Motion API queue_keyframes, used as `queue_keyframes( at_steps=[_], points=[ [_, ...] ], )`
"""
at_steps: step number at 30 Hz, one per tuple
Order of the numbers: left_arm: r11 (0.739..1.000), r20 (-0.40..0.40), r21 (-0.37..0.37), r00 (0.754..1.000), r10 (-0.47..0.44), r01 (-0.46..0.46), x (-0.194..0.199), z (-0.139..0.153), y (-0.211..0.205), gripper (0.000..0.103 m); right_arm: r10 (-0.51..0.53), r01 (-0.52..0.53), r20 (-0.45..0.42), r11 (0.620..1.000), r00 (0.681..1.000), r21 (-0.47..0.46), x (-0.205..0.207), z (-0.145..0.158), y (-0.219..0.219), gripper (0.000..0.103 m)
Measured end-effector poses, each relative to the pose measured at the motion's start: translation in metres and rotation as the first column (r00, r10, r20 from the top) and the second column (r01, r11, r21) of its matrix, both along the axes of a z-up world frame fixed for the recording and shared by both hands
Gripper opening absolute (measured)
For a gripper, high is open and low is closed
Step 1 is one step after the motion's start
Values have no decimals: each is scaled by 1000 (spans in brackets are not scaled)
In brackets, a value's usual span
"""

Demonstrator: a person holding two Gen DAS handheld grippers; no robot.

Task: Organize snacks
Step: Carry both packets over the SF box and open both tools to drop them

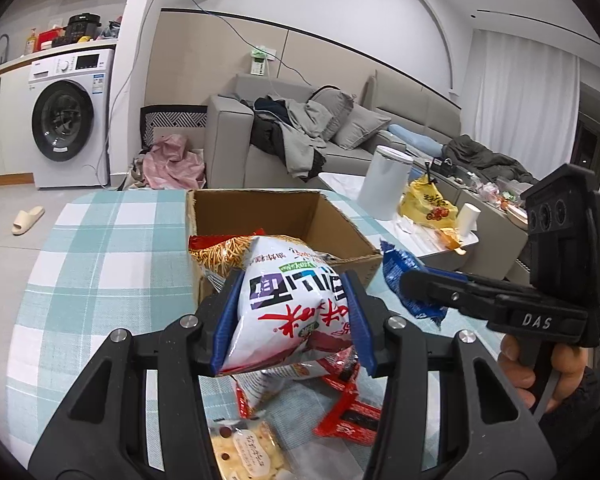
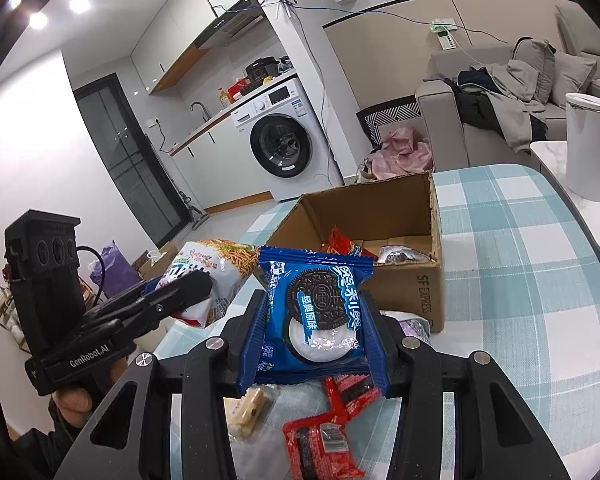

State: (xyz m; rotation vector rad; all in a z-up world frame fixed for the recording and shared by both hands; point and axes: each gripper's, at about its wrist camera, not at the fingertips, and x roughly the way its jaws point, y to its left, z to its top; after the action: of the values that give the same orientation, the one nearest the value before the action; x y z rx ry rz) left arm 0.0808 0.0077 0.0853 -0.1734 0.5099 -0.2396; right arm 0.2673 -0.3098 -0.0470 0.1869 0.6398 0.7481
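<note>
Since both packs look bound for the cardboard box [image 2: 400, 216], each is carried clear of the table: left gripper [image 1: 290, 320] pinches the white noodle-snack bag [image 1: 284, 300] at its sides, just short of the near box wall; right gripper [image 2: 312, 336] clamps the blue Oreo pack [image 2: 320, 316] beside it. Red wrappers [image 2: 324, 440] and a cracker pack [image 1: 248, 452] lie loose on the checked tablecloth [image 2: 520, 280] below. The box already holds snacks, none blocking the drop.

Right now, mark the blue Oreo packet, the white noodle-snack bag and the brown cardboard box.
blue Oreo packet [image 2: 312, 320]: right wrist view, on the printed cookie.
white noodle-snack bag [image 1: 288, 312]: left wrist view, front panel centre.
brown cardboard box [image 2: 404, 292]: right wrist view, outer front wall.
</note>
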Motion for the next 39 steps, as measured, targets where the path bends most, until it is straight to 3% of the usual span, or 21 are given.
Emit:
queue_keyframes(
  at_steps=[39],
  points=[
    [996,-18,65,998,65,-63,118,-20,2,46,-81,80,-39,997,996,-24,64,5,16,45]
  ],
)
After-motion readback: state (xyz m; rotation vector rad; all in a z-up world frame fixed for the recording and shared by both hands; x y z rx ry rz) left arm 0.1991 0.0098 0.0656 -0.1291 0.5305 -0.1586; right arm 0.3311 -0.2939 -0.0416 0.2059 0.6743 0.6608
